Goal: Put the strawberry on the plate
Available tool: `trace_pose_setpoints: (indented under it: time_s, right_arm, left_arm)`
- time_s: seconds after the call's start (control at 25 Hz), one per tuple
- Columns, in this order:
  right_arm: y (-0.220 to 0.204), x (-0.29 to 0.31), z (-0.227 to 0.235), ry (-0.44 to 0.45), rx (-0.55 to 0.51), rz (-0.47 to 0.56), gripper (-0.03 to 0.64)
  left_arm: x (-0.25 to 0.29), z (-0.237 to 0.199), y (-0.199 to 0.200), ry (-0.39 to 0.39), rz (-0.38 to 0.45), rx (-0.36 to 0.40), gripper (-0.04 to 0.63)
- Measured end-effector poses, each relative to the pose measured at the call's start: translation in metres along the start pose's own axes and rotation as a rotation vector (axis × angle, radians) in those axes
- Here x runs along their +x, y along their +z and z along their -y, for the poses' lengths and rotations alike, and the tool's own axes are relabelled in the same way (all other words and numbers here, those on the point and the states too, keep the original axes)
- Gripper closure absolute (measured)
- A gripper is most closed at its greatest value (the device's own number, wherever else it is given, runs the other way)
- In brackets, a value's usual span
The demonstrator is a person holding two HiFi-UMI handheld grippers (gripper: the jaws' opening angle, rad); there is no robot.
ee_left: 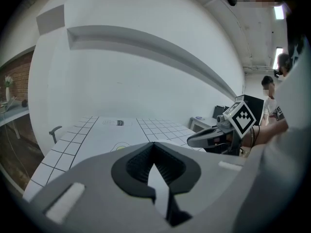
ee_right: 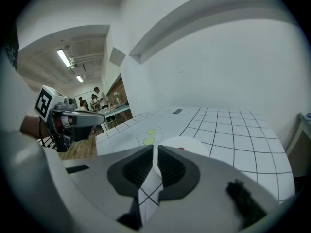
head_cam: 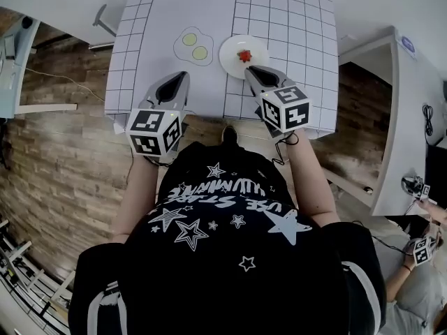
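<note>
A red strawberry [head_cam: 244,55] lies on the white round plate [head_cam: 228,50], near the front of the grid-printed tablecloth [head_cam: 293,33]. My right gripper [head_cam: 253,70] hovers just short of the plate's near rim with its tips pointing at it. Its jaws are drawn together to a thin slit with nothing between them [ee_right: 155,147]. In the right gripper view the plate [ee_right: 194,143] and a sliver of the strawberry [ee_right: 181,149] show just past the jaws. My left gripper [head_cam: 183,75] is over the table's front left, shut and empty [ee_left: 154,143].
A printed fried-egg picture [head_cam: 194,45] lies left of the plate. The table's front edge [head_cam: 209,114] runs close under both grippers, with wooden floor [head_cam: 63,159] below. Another white table [head_cam: 391,117] stands to the right. People stand far off in the room.
</note>
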State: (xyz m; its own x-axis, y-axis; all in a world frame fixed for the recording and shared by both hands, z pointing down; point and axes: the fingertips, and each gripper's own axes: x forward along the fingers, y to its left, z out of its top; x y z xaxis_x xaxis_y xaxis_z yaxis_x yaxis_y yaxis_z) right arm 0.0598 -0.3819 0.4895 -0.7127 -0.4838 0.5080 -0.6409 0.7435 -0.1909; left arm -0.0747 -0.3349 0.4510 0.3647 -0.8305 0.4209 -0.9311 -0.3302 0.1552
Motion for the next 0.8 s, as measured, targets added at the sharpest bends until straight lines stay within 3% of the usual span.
trace_pose_setpoints:
  time_s: [0.32,0.48,0.8]
  right_arm:
    - [0.046,0.020,-0.030,-0.027,0.047,-0.038,0.588]
    - [0.041,0.014,-0.054,-0.060,0.097,-0.020,0.594]
    - [0.052,-0.019,-0.084,-0.144,0.130,0.019,0.600]
  left_arm:
    - [-0.025,-0.031,0.022,-0.060,-0.019,-0.044,0.586]
    - [-0.057,-0.043,0.005,-0.067,-0.030,-0.049,0.586]
    - [-0.103,-0.048,0.016,-0.109,0.002,-0.023,0.586]
